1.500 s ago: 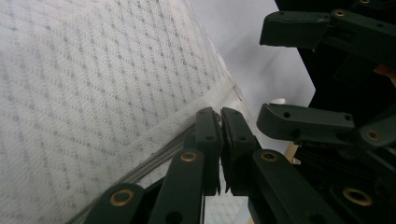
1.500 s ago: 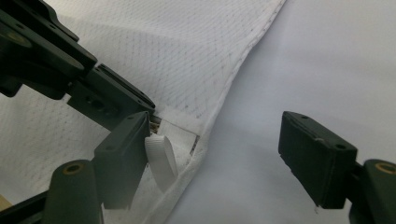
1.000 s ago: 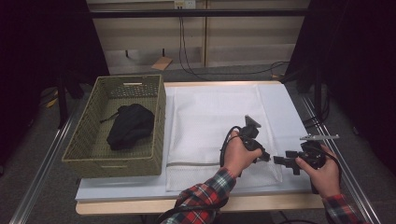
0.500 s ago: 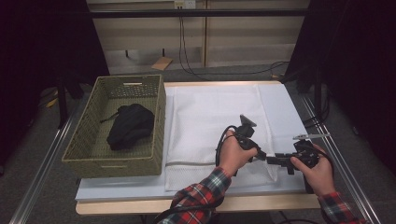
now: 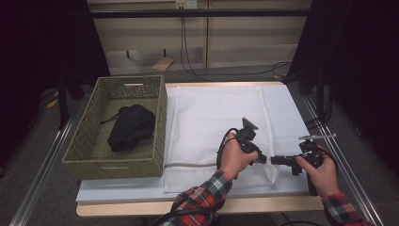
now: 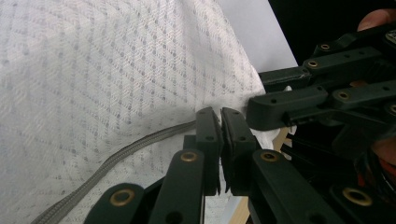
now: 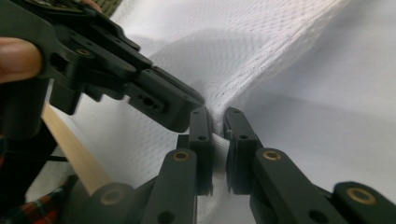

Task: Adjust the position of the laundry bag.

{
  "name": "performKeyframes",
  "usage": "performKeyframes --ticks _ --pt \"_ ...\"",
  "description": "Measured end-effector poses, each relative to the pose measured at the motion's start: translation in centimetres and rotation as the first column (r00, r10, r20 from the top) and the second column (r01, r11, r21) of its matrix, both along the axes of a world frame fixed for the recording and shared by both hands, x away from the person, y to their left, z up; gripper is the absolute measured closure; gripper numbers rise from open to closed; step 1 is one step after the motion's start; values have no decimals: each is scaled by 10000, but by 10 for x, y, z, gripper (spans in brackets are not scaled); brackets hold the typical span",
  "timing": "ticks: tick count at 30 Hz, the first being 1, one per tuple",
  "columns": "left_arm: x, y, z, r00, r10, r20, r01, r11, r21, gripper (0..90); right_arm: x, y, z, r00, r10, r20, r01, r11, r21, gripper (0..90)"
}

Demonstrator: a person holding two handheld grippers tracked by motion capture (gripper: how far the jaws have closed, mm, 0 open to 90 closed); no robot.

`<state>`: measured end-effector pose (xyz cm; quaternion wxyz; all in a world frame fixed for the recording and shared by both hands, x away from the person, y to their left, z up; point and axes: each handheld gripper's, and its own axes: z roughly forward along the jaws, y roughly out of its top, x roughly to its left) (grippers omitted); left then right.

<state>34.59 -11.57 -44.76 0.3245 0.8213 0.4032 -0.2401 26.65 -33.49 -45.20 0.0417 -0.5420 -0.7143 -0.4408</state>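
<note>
A white mesh laundry bag (image 5: 216,117) lies flat on the table, with a grey zipper (image 6: 116,158) along its near edge. My left gripper (image 5: 262,159) is shut on the bag's near right corner, and its pads (image 6: 208,126) pinch the fabric. My right gripper (image 5: 276,160) faces it from the right. Its jaws have just been closing, and they now press on a fold of the bag's edge (image 7: 219,140). In the right gripper view, the left gripper (image 7: 187,105) sits just left of my right gripper (image 7: 217,116). The two grippers nearly touch tip to tip.
An olive woven basket (image 5: 117,162) stands at the table's left with a black garment (image 5: 131,127) inside. The table's wooden front edge (image 5: 188,205) runs close under both hands. Metal rails (image 5: 339,155) flank the table.
The right gripper's jaws have closed from wide open onto the bag's corner beside the left gripper. The left gripper has kept its grip and place.
</note>
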Motion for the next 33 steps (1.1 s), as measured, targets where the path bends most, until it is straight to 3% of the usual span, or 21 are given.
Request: performKeyframes --ticks 7,10,12,13,16,19,20,21,27,31,33 --pt "2 3 4 9996 -243 -109 241 9994 -233 866 2 2 -6 9991 185 -378 -188 9998 -88 721" --pt "2 3 4 9999 -78 -148 75 9998 -183 865 2 3 -5 9991 172 -388 -173 9998 -14 813" --pt "1 1 2 9997 181 -185 -187 9991 -368 863 2 1 -4 9995 97 -312 -97 10000 12 851" --pt "2 2 1 9998 -192 -82 190 9995 -263 862 1 1 -4 9991 152 -402 -152 9999 -3 858" --pt "0 0 -2 9997 -101 -209 95 9996 -271 859 1 2 -4 9988 137 -463 -137 9999 -7 866" --pt "1 1 -4 9998 -216 13 216 9996 -203 841 1 0 -4 9989 125 -450 -121 9999 96 869" --pt "0 0 -4 9997 -189 -166 183 9992 -346 841 1 0 -4 9990 73 -442 -66 9999 156 871" --pt "0 -1 -4 9998 -175 -44 174 9995 -253 841 1 0 -4 9988 61 -489 -50 9997 235 872" --pt "-1 -3 -2 9985 95 -533 -114 9993 -350 865 1 -2 -4 9979 -9 -653 39 9990 455 875" --pt "-1 0 3 9992 -49 -393 39 9997 -252 866 -1 -2 -1 9978 -93 -654 128 9985 535 879" --pt "-1 1 6 9996 -244 -106 243 9997 -68 866 -1 -2 -1 9977 -80 -668 116 9985 526 881"
